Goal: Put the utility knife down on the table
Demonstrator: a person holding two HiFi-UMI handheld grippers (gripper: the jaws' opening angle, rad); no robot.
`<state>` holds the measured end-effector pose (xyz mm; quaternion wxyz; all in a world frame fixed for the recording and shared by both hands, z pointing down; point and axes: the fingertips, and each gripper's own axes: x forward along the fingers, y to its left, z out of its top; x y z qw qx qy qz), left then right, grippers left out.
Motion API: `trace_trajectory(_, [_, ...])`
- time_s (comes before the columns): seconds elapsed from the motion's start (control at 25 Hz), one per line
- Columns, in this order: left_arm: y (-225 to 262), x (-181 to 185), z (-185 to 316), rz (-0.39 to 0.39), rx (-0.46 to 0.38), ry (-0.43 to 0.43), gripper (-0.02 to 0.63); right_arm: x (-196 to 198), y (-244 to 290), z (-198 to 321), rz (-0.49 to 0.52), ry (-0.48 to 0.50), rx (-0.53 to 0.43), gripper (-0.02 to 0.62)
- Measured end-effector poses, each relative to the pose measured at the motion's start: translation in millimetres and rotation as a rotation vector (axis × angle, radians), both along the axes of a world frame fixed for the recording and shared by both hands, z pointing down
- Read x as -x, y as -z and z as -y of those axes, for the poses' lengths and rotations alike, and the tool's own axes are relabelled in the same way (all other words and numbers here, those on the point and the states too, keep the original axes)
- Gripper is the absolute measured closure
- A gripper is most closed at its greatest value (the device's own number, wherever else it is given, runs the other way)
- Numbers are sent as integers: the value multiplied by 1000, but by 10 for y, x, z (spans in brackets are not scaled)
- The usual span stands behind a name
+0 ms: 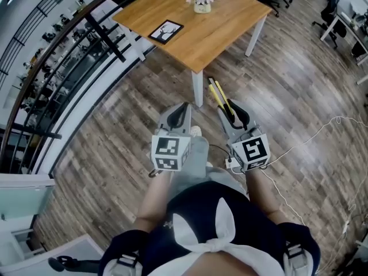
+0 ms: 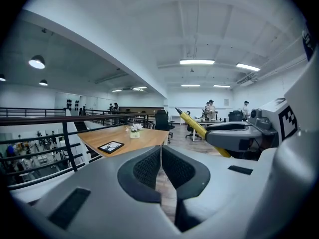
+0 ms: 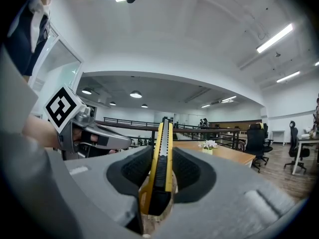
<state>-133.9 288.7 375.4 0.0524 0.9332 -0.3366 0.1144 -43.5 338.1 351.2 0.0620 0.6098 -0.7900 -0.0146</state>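
Yellow-and-black utility knife (image 3: 162,173) pinched on edge between the jaws of the right gripper (image 1: 231,109), tip pointing ahead, held in the air short of the table | left gripper (image 2: 161,153) beside it, jaws pressed together, nothing between | wooden table (image 1: 190,42) beyond, carrying black picture frame (image 1: 166,31) and flower pot (image 1: 202,2)

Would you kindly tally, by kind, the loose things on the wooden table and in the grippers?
flower pot: 1
picture frame: 1
utility knife: 1
Total: 3
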Motion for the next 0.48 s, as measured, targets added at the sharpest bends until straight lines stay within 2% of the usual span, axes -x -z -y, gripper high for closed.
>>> trace_trajectory(0.24, [9,-195,360,-2,-6,-16,581,-158,-37,311,-6,-8,10,472])
trace_trajectory(0.48, [-91,-393,947,-2,26,-18,581,-341,-112,884,-5,-7,43,472])
